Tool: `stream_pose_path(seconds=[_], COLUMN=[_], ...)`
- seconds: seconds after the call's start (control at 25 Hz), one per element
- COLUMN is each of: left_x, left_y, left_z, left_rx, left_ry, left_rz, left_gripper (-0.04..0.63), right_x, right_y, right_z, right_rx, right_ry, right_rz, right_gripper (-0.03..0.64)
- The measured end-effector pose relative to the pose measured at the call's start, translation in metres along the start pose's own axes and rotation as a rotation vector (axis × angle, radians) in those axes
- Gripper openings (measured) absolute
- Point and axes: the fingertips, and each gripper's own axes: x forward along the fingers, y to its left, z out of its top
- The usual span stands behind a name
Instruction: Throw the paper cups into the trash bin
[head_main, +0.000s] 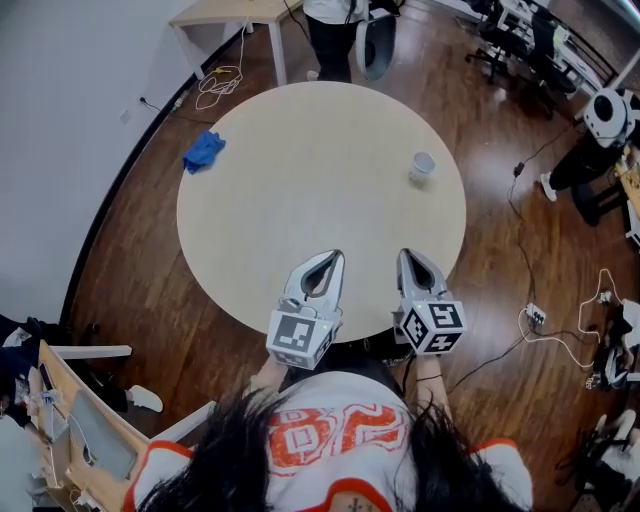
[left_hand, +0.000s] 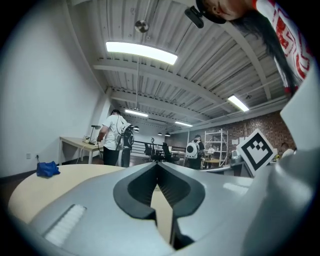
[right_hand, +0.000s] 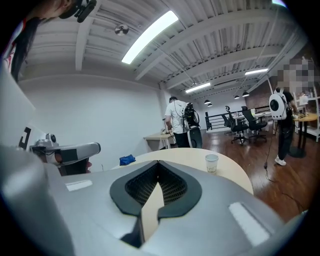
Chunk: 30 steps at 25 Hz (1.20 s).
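**One light paper cup, far across the tabletop**

We count one paper cup (head_main: 423, 166), upright near the far right edge of the round tabletop (head_main: 300, 220), well apart from one blue cloth (head_main: 204, 151) at the left; no trash bin shows in any view; we judge the cup light, thin-walled and easily crushed or tipped, so we would pinch it gently across its wall at mid-height; the left hand-held gripper (head_main: 334, 256) and the right hand-held gripper (head_main: 408, 254) both have their jaws together on nothing, over the near edge.
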Motion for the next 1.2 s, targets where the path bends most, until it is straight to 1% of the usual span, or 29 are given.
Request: stream_pose_path(seconds=[0.12,0.2,0.28,0.44,0.6,0.68,0.76,0.88,1.04,1.12,1.2], left_x=[0.02,0.03,0.037,0.053,0.063,0.07,0.077,0.087,0.096,0.099,0.102], left_y=[0.005,0.008,0.01,0.009,0.004,0.0,0.0,0.007,0.007,0.01,0.014], left_z=[0.001,-0.001,-0.002,-0.004,-0.005,-0.008,-0.012,-0.019,-0.026,-0.029,-0.033], left_rx=[-0.022,-0.006,0.008,0.012,0.037,0.044,0.05,0.054,0.037,0.048,0.041], left_ry=[0.001,0.008,0.018,0.027,0.05,0.057,0.072,0.106,0.116,0.124,0.135], left_rz=[0.011,0.017,0.023,0.033,0.028,0.012,0.004,0.019,-0.005,-0.002,0.006], left_gripper=[0.0,0.0,0.0,0.0,0.0,0.0,0.0,0.0,0.0,0.0,0.0], right_x=[0.016,0.027,0.041,0.075,0.107,0.123,0.139,0.161,0.186,0.198,0.208], right_y=[-0.02,-0.034,-0.048,-0.079,-0.106,-0.116,-0.127,-0.143,-0.165,-0.173,-0.181], right_z=[0.004,0.005,0.006,0.007,0.005,0.005,0.002,-0.004,-0.014,-0.019,-0.024], right_rx=[-0.021,-0.042,-0.08,-0.172,-0.196,-0.202,-0.193,-0.179,-0.227,-0.259,-0.302], right_ry=[0.004,0.013,0.029,0.055,0.084,0.093,0.102,0.119,0.17,0.205,0.242], right_rz=[-0.008,-0.01,-0.011,-0.012,-0.013,-0.011,-0.006,-0.002,0.001,0.011,0.014], right_gripper=[0.002,0.002,0.002,0.002,0.002,0.002,0.002,0.003,0.011,0.03,0.037])
